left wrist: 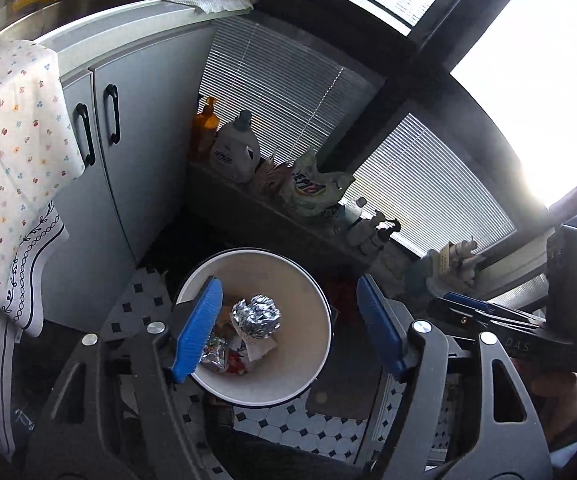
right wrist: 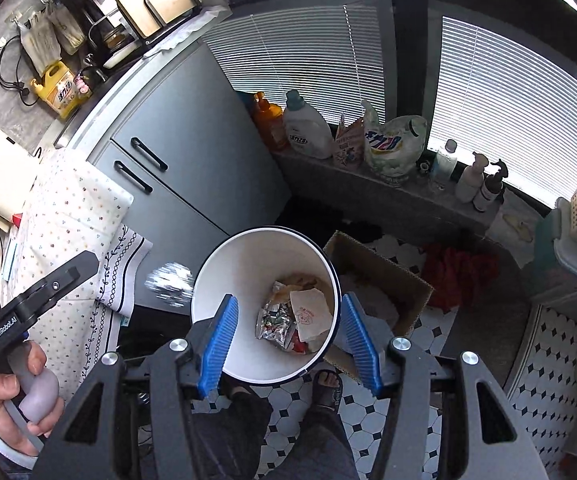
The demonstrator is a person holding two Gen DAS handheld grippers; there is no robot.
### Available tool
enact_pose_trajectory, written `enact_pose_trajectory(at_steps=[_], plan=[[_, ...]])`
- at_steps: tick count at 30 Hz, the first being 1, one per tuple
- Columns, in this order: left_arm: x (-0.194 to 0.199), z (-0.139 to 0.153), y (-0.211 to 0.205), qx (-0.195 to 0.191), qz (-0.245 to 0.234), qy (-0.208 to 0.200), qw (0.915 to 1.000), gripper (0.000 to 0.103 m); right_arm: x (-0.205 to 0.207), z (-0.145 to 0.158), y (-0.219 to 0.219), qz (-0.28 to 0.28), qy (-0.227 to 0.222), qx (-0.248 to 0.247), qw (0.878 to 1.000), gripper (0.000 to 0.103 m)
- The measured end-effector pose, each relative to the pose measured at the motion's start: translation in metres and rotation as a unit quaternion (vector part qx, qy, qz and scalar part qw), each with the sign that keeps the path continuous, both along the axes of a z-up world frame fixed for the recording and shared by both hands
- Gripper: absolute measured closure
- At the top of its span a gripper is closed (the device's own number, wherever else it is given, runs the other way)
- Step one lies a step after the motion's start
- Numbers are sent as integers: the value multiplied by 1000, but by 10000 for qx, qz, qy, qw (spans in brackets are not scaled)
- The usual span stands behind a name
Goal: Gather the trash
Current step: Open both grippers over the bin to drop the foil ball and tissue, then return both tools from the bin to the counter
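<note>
Hanging off the counter at far left, a flower-dotted cloth (left wrist: 12, 128) drapes in soft folds beside smooth grey cabinet doors (left wrist: 128, 152). Over the round white bin (left wrist: 308, 280) on the tiled floor, the left gripper (left wrist: 288, 328) is spread wide with nothing between its ribbed blue pads (left wrist: 198, 328). A crinkled foil ball (left wrist: 258, 314) appears above the wrappers in the bin. Further right, the right gripper (right wrist: 290, 344) likewise gapes empty above the bin, next to a brown cardboard box (right wrist: 384, 276).
</note>
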State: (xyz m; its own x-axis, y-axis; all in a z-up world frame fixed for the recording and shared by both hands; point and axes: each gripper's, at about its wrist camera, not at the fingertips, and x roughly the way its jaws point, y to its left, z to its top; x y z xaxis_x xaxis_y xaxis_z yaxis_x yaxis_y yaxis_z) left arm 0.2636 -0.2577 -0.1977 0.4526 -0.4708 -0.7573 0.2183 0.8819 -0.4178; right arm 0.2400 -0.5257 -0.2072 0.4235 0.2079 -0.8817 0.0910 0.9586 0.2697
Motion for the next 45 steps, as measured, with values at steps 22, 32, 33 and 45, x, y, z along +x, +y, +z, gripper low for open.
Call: enact_pose_trajectory(at_steps=[22, 32, 33, 45], plan=[[-63, 71, 198, 338, 2631, -676, 9618, 7, 59, 62, 170, 1743, -921, 297, 9799, 12], [-104, 82, 287, 456, 3399, -767, 9362, 7, 74, 85, 267, 2358, -1115, 457, 9643, 8], [-105, 83, 296, 458, 3436, -771, 9348, 7, 75, 87, 275, 2397, -1120, 460, 9633, 8], [-92, 90, 386, 532, 3487, -885, 9315, 7, 85, 99, 365, 2543, -1212, 580, 9578, 8]])
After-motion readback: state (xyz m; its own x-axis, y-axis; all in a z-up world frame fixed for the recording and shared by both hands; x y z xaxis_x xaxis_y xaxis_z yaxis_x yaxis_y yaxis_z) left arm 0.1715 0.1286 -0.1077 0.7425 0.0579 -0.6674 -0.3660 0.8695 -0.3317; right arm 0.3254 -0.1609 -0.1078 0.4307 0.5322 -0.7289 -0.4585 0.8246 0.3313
